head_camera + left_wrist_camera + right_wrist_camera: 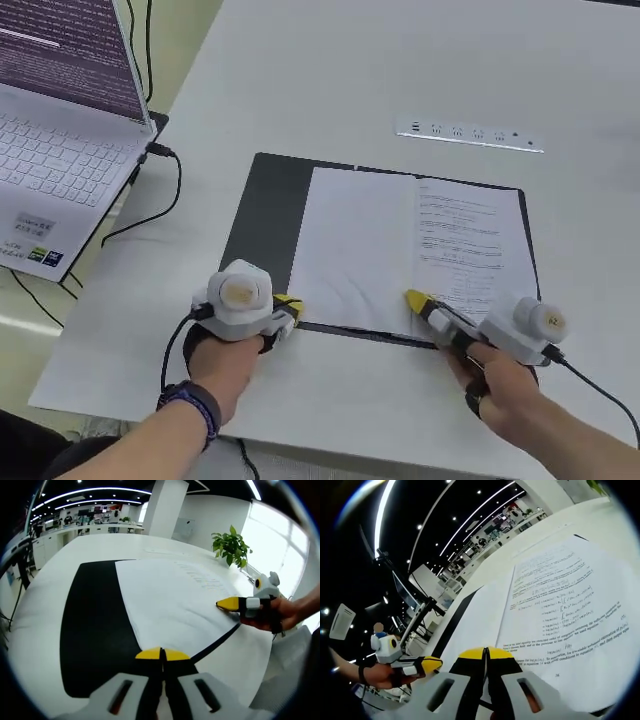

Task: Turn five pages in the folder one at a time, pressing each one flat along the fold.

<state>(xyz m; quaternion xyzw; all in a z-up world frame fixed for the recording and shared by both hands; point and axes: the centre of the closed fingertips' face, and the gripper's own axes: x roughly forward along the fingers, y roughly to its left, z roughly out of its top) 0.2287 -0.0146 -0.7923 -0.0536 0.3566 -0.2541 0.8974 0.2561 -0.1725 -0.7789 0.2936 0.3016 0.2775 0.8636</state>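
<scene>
At far left: laptop (60,130) on the white counter (300,60).
Left hand-held gripper (288,306): jaws closed, empty, tips at the near edge of the folder (262,215).
Folder: open flat mid-counter, blank page (350,250) left, printed page (470,240) right.
Right hand-held gripper (413,298): jaws closed, tips over the printed page's near edge.

Matt black folder (262,215), white paper pages (355,250) — smooth, matt white table (330,80)

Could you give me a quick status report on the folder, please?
Left gripper shut, at near edge of folder. Right gripper shut, tip over pages by the fold. Nothing obstructing.
</scene>
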